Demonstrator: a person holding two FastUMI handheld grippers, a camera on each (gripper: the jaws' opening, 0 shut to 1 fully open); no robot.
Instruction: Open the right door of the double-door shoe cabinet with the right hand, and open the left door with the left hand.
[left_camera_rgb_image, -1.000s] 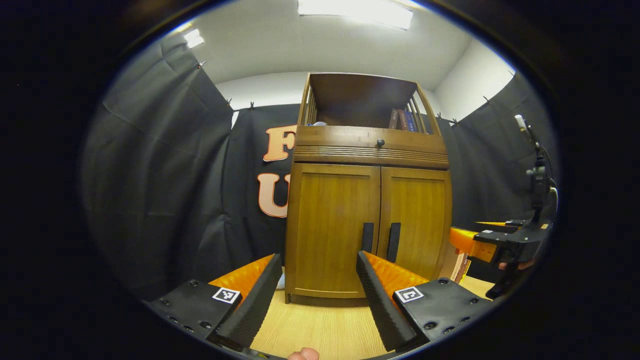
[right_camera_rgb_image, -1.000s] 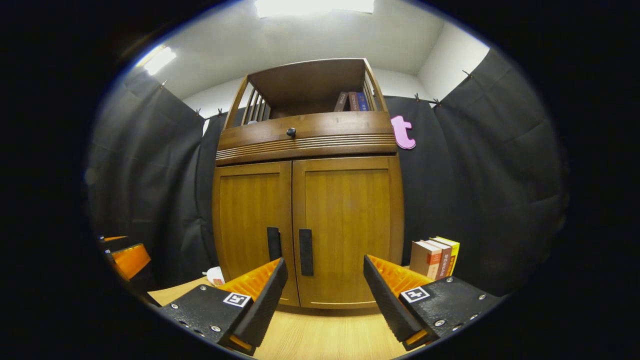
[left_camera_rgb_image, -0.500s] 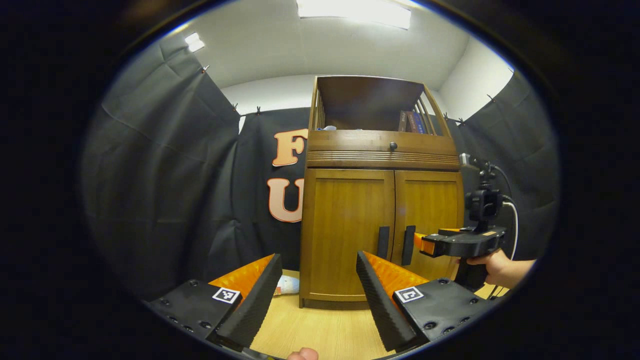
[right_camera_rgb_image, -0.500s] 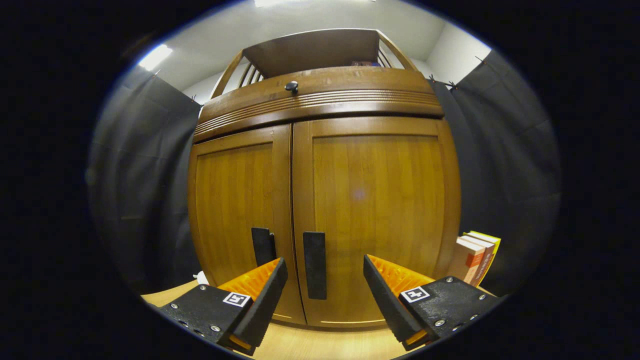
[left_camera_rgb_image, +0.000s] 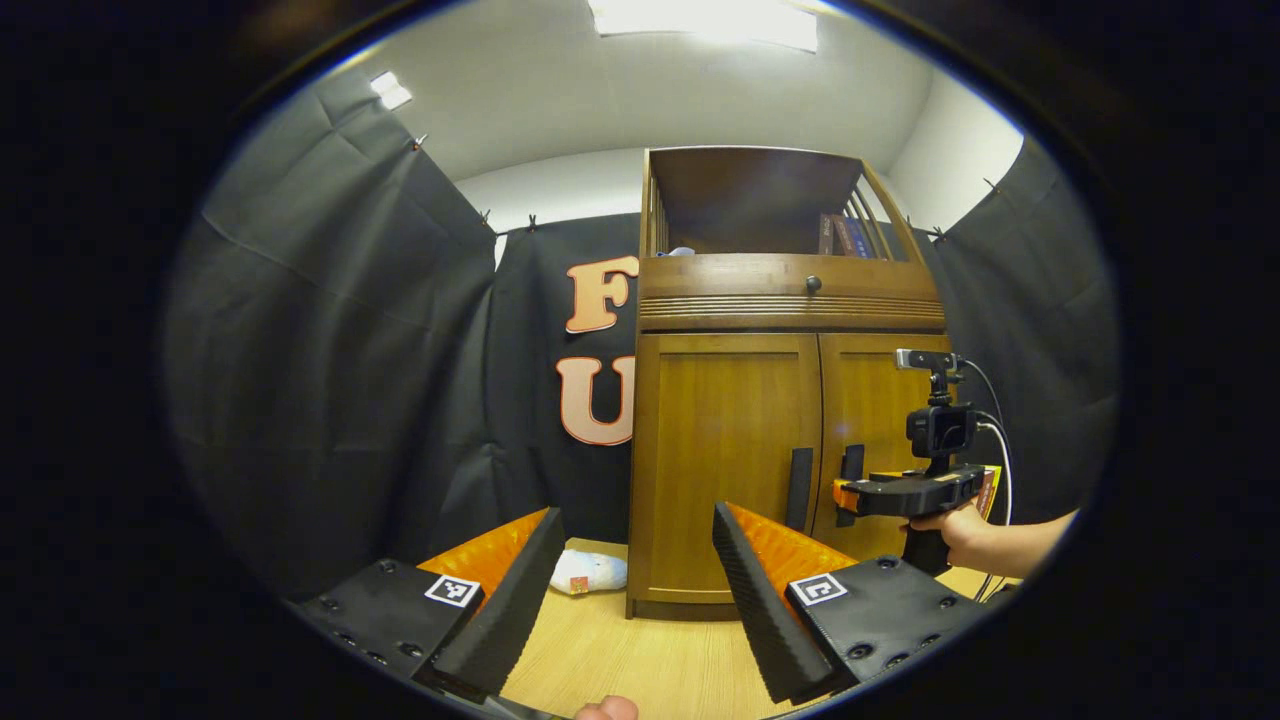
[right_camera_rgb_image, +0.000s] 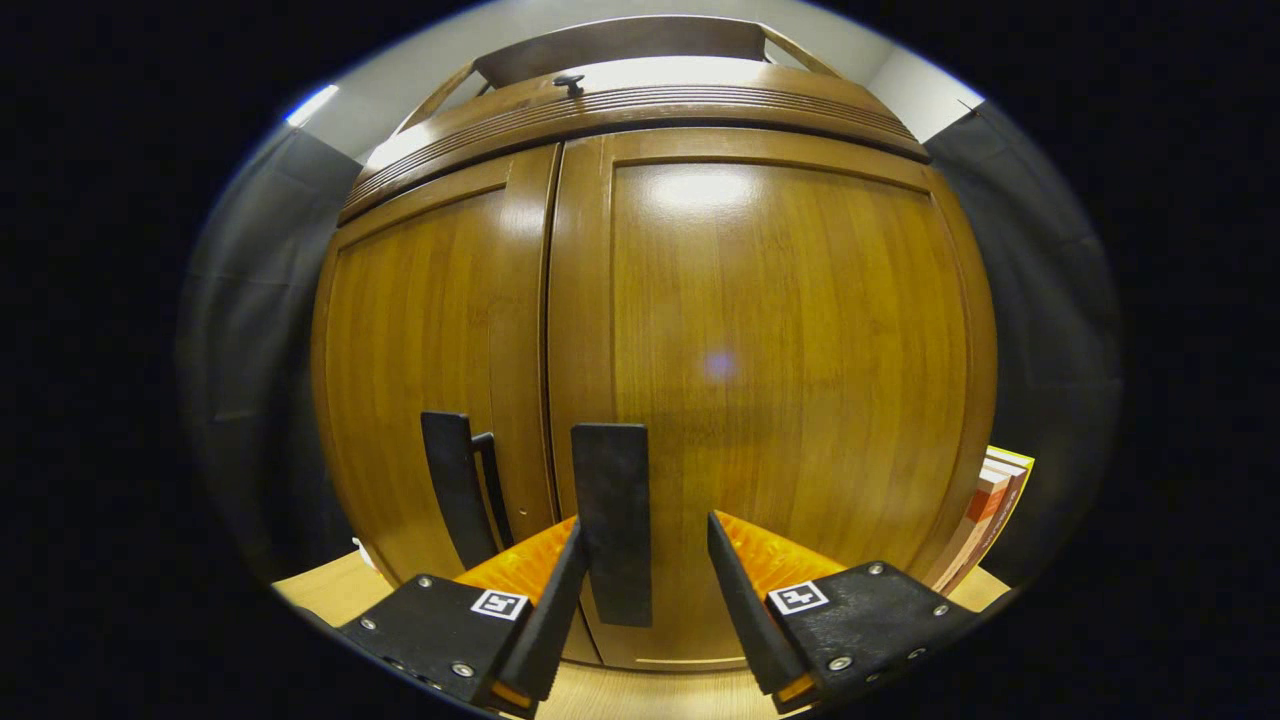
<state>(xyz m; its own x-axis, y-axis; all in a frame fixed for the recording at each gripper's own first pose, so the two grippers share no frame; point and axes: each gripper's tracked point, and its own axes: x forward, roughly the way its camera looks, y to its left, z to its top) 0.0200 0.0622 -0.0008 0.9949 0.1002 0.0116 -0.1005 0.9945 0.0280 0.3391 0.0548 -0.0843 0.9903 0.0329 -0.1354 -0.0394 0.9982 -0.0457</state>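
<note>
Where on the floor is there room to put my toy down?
The bare wooden floor in front of the cabinet, between it and the left gripper, is free. It is crowded left of the cabinet, where a small white thing lies, and on its right, by the books.

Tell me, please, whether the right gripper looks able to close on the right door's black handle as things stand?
Probably yes. The right gripper is open with the right door's handle standing between its fingers, nothing between them, and both doors look shut.
</note>
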